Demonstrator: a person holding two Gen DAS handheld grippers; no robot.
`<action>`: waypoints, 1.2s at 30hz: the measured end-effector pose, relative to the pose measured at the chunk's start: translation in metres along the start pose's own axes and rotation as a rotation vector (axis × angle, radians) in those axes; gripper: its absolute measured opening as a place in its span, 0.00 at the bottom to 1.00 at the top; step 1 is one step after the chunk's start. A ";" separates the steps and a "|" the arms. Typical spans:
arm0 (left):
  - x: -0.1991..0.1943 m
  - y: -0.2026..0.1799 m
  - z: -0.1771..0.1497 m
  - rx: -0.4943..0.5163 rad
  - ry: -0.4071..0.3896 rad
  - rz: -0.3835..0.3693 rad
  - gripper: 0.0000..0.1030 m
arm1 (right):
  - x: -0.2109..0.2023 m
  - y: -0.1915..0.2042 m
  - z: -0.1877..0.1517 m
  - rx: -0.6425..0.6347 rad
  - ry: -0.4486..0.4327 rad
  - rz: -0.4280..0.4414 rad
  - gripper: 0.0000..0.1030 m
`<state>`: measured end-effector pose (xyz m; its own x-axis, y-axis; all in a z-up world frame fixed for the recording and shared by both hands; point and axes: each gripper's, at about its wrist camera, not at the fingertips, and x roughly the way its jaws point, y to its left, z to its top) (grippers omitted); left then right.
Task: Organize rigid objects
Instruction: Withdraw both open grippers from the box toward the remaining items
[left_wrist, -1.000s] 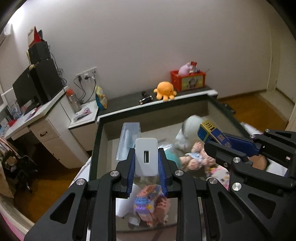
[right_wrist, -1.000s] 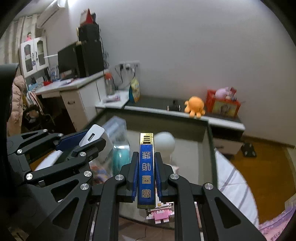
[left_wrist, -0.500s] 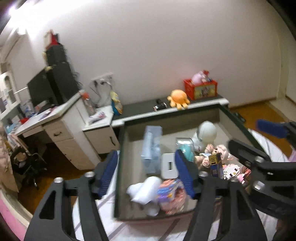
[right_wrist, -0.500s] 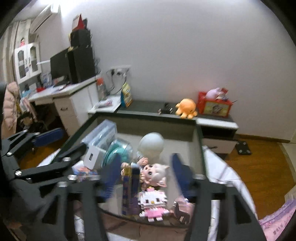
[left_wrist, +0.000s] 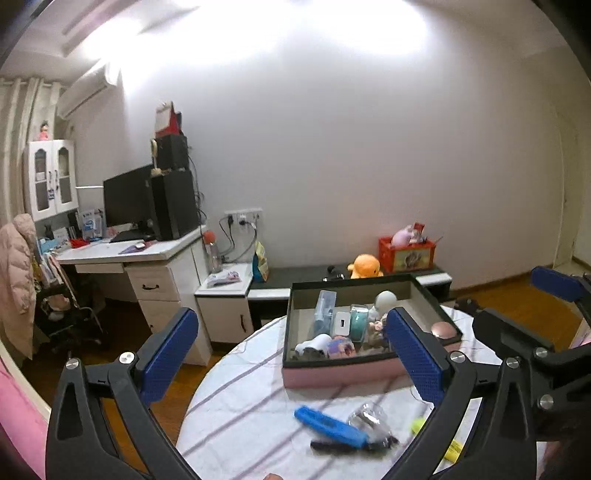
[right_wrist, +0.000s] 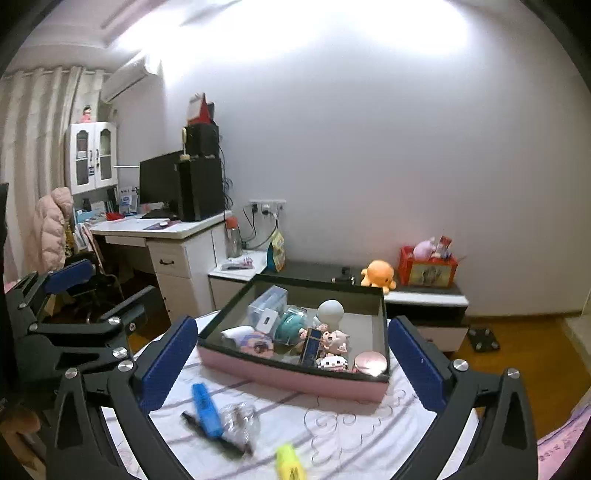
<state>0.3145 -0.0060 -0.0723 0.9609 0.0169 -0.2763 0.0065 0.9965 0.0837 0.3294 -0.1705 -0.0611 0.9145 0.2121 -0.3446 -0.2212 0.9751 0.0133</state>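
Note:
A pink box (left_wrist: 332, 377) with a dark rim stands on the round striped table. In it lie a white charger (left_wrist: 341, 323) and, upright near the front wall, a narrow blue-and-gold box (right_wrist: 311, 347), among small toys. My left gripper (left_wrist: 291, 350) hangs back from the box, its jaws opening wide with nothing between them. My right gripper (right_wrist: 291, 343) does the same beside it, also with its jaws opening and bare. On the cloth in front lie a blue highlighter (right_wrist: 207, 409), a black pen (right_wrist: 212, 432), a clear bag (right_wrist: 240, 417) and a yellow highlighter (right_wrist: 290, 461).
The table's edge (left_wrist: 221, 365) curves off to the left over a wooden floor. A white desk (left_wrist: 147, 258) with a monitor stands at the left. Behind the box, a low cabinet carries an orange plush octopus (right_wrist: 380, 273) and a red crate (right_wrist: 428, 269).
Both grippers went from shut to wide open. The left let go of the white charger and the right of the blue-and-gold box, both now in the pink box. Both pulled back and up.

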 end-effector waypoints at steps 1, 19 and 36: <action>-0.011 0.000 -0.002 -0.004 -0.018 0.012 1.00 | -0.012 0.005 -0.002 -0.009 -0.022 -0.001 1.00; -0.098 -0.006 -0.046 0.017 -0.076 0.002 1.00 | -0.116 0.033 -0.055 -0.017 -0.100 -0.071 1.00; -0.019 -0.005 -0.117 -0.003 0.251 -0.047 1.00 | -0.054 0.025 -0.106 -0.008 0.130 -0.056 1.00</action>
<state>0.2637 -0.0019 -0.1791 0.8607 -0.0103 -0.5089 0.0485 0.9969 0.0619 0.2385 -0.1647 -0.1413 0.8739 0.1468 -0.4635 -0.1740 0.9846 -0.0163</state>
